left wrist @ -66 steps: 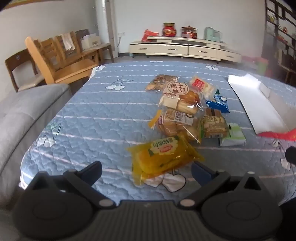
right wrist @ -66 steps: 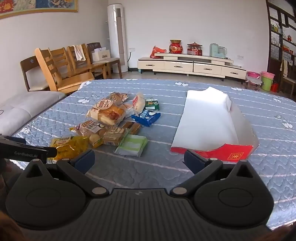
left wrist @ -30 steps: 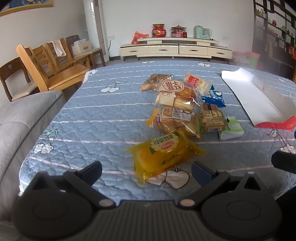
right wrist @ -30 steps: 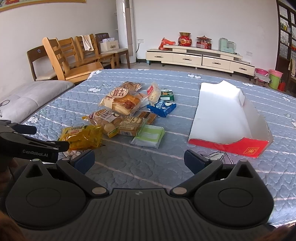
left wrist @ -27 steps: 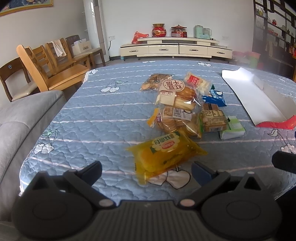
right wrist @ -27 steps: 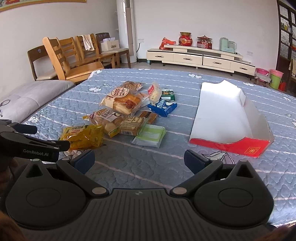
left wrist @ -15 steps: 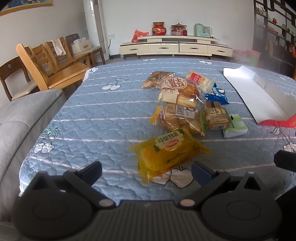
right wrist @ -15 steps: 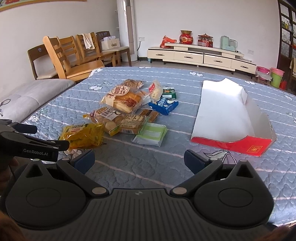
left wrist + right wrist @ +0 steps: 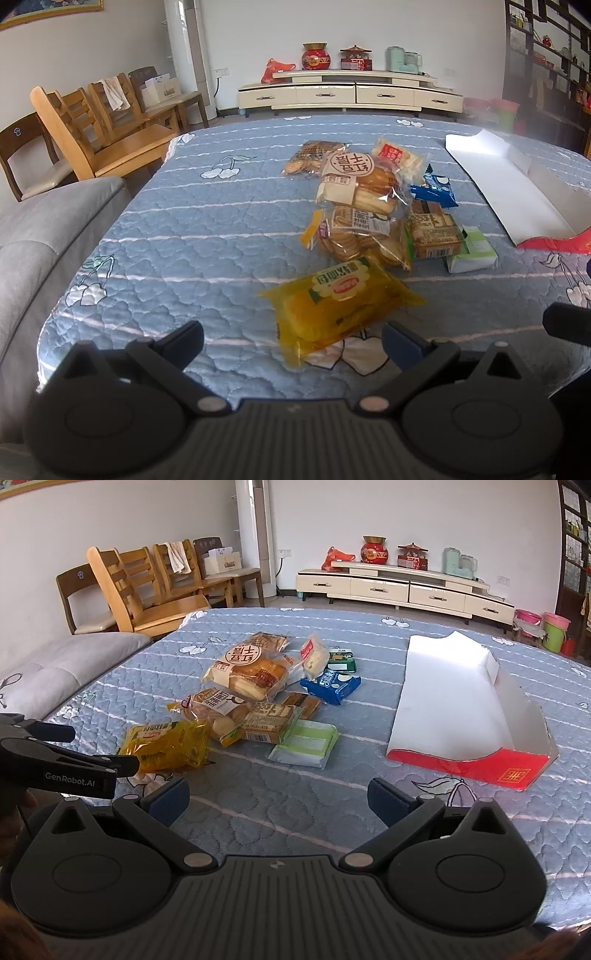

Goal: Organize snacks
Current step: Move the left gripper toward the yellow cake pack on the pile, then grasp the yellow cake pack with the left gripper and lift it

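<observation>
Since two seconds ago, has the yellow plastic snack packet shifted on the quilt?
No. The yellow plastic snack packet still lies over the same white cherry print; only the cameras moved.

The left claw (image 9: 70, 753), seen from the right wrist view, bears the white lettering "GenRobot.AI" along its side; the red front wall of the open box (image 9: 513, 773) carries a gold square seal with a character too stylised to read; the snack packets show Chinese print, too small or skewed to read with certainty.
</observation>
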`<state>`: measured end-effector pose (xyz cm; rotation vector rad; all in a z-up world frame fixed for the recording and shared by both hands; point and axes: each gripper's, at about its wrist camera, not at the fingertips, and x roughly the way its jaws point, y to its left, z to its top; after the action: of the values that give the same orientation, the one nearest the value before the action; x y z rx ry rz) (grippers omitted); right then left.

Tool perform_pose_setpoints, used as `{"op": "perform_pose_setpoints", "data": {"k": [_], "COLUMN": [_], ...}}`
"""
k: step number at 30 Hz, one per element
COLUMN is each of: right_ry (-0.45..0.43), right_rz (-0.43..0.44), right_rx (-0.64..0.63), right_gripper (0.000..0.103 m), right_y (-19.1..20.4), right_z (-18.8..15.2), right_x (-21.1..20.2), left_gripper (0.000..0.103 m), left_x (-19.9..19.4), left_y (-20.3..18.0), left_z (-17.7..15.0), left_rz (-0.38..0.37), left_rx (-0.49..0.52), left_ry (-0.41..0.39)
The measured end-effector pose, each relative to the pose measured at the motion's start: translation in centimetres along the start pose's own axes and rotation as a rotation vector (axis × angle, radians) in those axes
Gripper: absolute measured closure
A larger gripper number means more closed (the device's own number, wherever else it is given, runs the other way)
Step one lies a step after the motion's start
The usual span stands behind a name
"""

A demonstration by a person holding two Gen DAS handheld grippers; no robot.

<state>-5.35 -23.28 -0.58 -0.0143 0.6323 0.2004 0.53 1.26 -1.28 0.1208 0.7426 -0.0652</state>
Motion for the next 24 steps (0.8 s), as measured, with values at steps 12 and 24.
{"op": "perform_pose_setpoints", "data": {"k": [12, 24], "right_ry": [0.002, 0.006], "right_rz": [0.003, -0.001], "right_rx": [0.004, 0.006], "right_gripper": [0.0, 0.0], "right_y": [0.0, -0.1], "right_z": [0.0, -0.1], "right_x": [0.1, 0.2], "left_gripper": [0.001, 0.001], "left_x": [0.1, 1.8], "left_y": [0.0, 0.7], "left_z": [0.0, 0.3], "left_rz": [-0.007, -0.061], "left_rx": [0.004, 0.156], "left_ry": [0.002, -0.011]}}
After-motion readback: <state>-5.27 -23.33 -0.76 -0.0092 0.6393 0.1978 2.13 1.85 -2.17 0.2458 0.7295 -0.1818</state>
